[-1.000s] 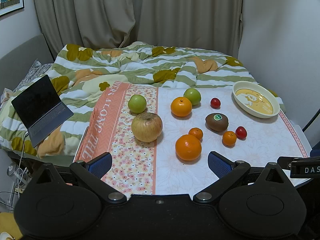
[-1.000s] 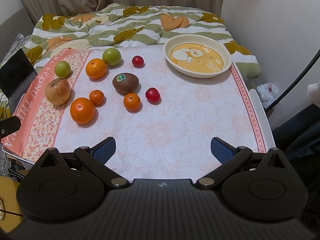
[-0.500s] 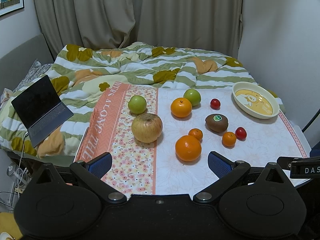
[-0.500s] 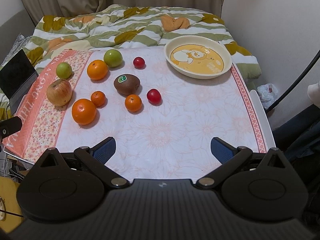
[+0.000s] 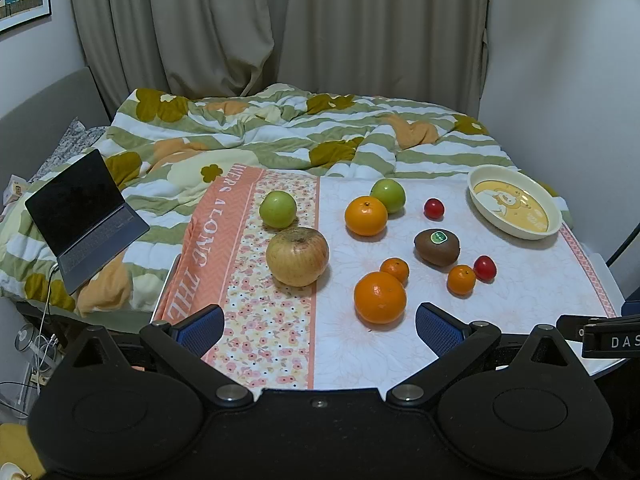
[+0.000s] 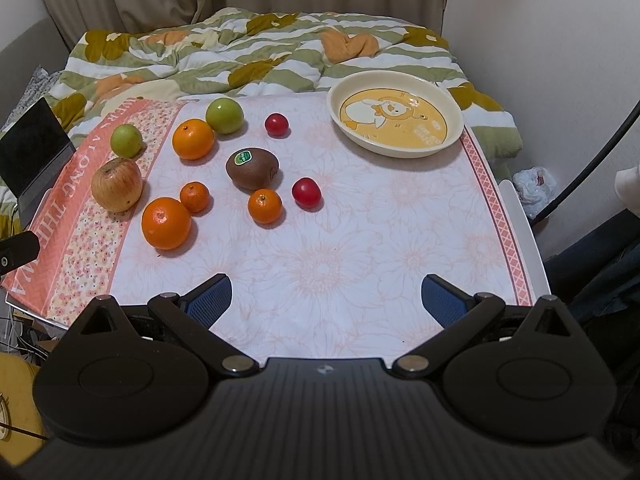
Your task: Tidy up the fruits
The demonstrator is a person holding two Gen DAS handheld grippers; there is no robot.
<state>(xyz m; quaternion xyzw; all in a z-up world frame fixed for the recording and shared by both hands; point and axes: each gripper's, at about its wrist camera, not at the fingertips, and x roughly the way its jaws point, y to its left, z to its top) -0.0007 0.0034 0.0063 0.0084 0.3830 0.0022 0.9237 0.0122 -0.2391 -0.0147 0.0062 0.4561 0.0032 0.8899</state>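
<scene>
A small table covered with a floral tablecloth [image 6: 360,240] stands against a bed with a green and white striped quilt [image 5: 280,136]; grey curtains [image 5: 280,20] hang behind, and white walls close the room at the right. An open laptop [image 5: 84,216] lies on the quilt at the left.

The fruits are grouped on the left half of the cloth: a big apple [image 6: 117,185], two green apples [image 6: 126,141] [image 6: 225,115], two large oranges [image 6: 166,223] [image 6: 193,139], two small mandarins [image 6: 194,197] [image 6: 265,206], a kiwi [image 6: 252,169] with a sticker, and two small red fruits [image 6: 277,124] [image 6: 306,193]. A cream dish [image 6: 452,118] with a cartoon picture stands alone at the far right, apart from all the fruit.

The left gripper [image 5: 320,328] and the right gripper [image 6: 326,298] both hover at the near edge, jaws spread wide, holding nothing. The near right part of the cloth is bare.
</scene>
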